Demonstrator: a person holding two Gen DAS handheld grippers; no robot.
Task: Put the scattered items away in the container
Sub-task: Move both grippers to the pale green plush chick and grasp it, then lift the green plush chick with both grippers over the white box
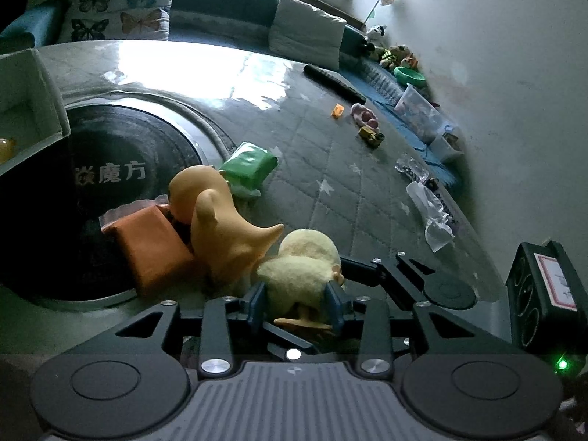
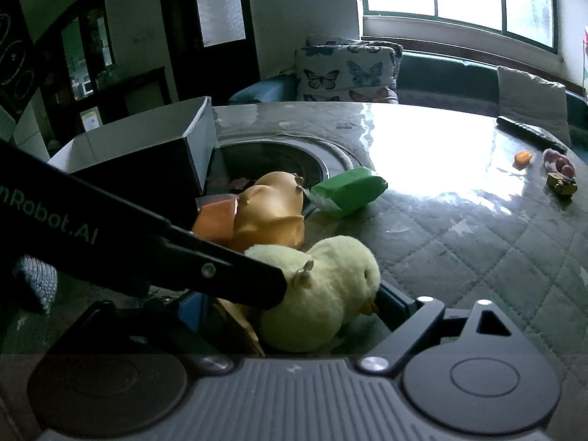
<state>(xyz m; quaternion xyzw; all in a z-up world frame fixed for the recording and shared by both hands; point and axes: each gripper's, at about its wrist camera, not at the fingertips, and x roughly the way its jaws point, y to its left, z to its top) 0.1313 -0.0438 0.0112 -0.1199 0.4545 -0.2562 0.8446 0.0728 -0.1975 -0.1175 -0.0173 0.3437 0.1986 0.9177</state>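
A: Left wrist view: the left gripper (image 1: 298, 303) has its jaws clamped on the plush chick (image 1: 301, 272), low over the bench (image 1: 367, 183).

B: The right gripper (image 2: 294, 316)?

A: Its jaws flank the same chick; I cannot tell whether they pinch.

B: Risk?

A: Soft plush may slip, or bump the rubber duck (image 1: 220, 220) before reaching the white box (image 2: 147, 139).

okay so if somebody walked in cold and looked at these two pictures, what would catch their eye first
The fluffy yellow chick in the foreground, pinched between the left gripper's blue pads. Just behind it lies an orange rubber duck, leaning on an orange packet, with a green packet farther back. The white-lined box stands open beyond them on the quilted table.
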